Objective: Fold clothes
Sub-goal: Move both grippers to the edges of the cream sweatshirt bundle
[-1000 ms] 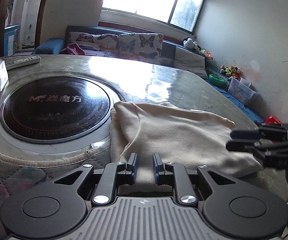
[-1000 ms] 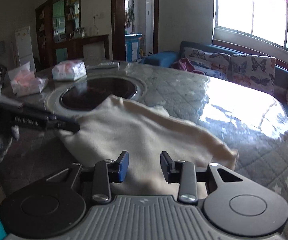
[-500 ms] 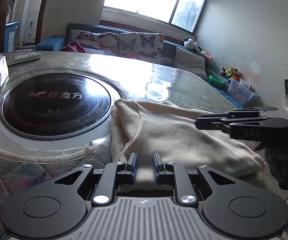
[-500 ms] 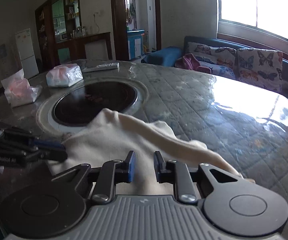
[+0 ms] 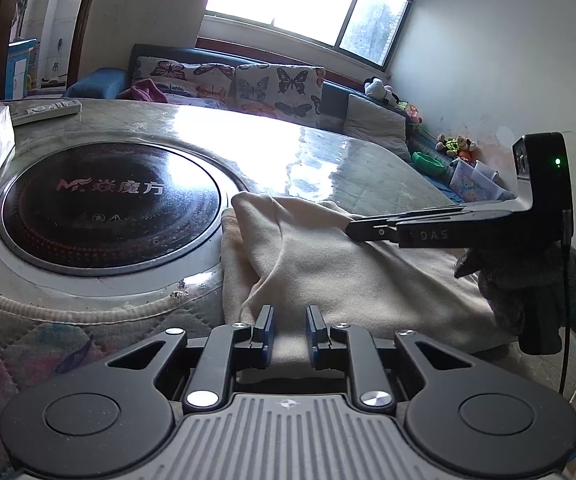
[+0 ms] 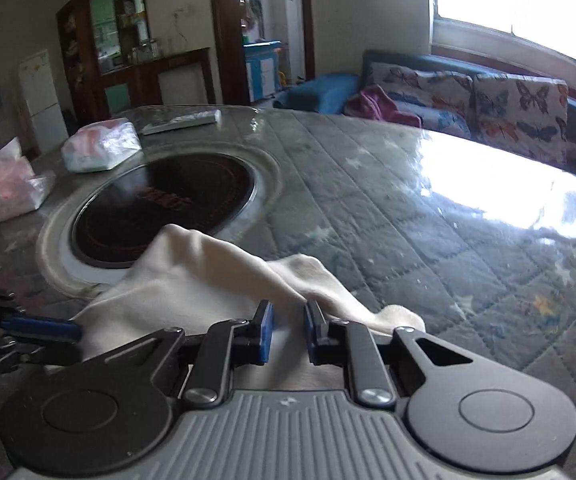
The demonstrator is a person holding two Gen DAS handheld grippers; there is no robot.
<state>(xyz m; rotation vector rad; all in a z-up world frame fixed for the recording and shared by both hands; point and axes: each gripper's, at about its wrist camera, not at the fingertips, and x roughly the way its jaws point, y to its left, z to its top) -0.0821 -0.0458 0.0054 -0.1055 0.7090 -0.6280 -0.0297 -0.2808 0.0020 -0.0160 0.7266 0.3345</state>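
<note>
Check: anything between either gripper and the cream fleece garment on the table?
Nothing visible. The cream fleece garment already sits between the pads of the left gripper, and the closing right gripper has its lifted fold between its jaws.

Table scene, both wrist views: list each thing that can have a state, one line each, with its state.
Cream garment: partly folded, rumpled, lying on the table beside the cooktop.
Left tongs: narrow gap, cream cloth between the jaws.
Right tongs: jaws closing on the garment's edge, cloth lifted into a ridge.
Round cooktop: dark, nothing on it.
Remote: lying flat near the far rim.
Tissue pack: lying on the table.
</note>
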